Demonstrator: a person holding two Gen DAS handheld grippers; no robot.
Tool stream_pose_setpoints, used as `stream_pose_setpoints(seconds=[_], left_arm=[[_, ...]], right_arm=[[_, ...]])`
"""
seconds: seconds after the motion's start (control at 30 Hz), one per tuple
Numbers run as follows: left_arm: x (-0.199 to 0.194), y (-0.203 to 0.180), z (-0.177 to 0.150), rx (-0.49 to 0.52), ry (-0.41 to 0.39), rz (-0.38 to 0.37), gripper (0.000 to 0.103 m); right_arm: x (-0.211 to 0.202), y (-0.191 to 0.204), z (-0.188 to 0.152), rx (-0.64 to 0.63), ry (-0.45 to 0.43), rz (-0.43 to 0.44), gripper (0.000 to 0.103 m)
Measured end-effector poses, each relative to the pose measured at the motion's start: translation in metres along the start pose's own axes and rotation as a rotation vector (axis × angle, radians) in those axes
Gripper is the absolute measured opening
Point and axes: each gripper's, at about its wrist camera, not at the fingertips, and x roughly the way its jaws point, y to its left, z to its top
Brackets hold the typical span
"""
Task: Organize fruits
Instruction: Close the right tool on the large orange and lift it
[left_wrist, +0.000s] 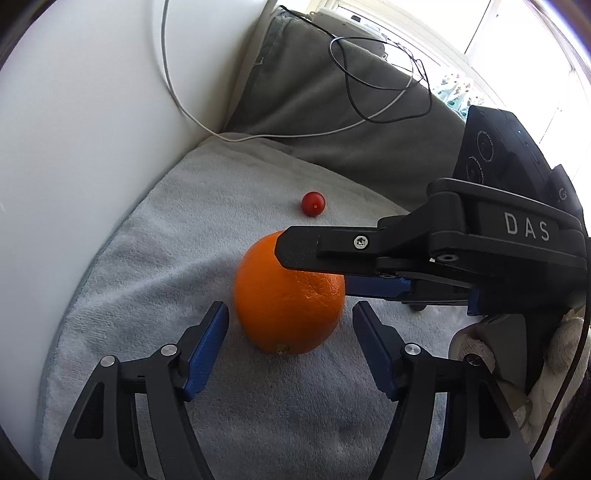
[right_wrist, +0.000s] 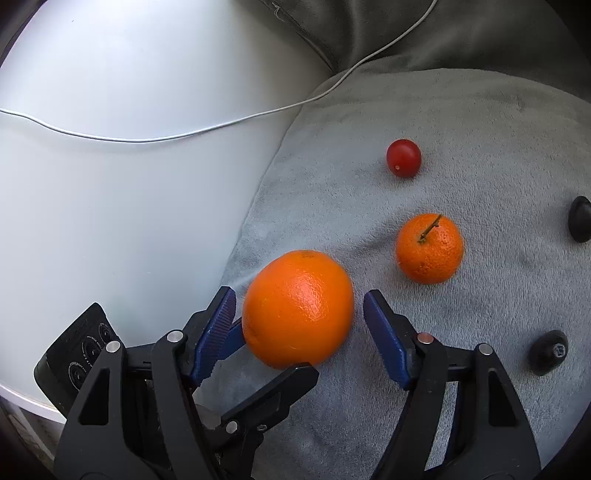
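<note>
Orange-skinned and round, the big orange (left_wrist: 288, 295) lies on the grey blanket (left_wrist: 147, 295) beside the white table (left_wrist: 74, 147), between both pairs of tongs. Left tongs (left_wrist: 290, 321) and right tongs (right_wrist: 299, 314) each gape wide around it, holding nothing. Crossing low from opposite sides, they could collide or nudge it rolling toward the mandarin (right_wrist: 429, 248).

Both grippers' fingers (left_wrist: 207, 350) (right_wrist: 388, 339) spread wide.
</note>
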Motion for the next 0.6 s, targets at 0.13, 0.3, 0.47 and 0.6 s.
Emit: stream_pose_setpoints(seconds=[0.13,0.3,0.47,0.6], left_arm=[[0.0037,-0.0026,0.0015,0.010,0.006,0.014,0.062],[0.0024,-0.0041,0.0005,0.019,0.002,0.024,0.061],[0.0000,-0.0057,-0.0014,0.023,-0.003,0.030,0.060],[-0.0034,-0.0087,-0.0054,0.026,-0.007,0.030,0.060]], right_arm=[[0.0050,0.0020,-0.0001,-0.010,0.003,-0.012,0.070],[0.0104,0.0029,0.0003,-0.013,0.001,-0.018,0.068],[0.0060,0.0025,-0.0020,-0.010,-0.002,-0.013,0.068],[0.0043,0.0016,-0.0032,-0.007,-0.004,-0.012,0.068]])
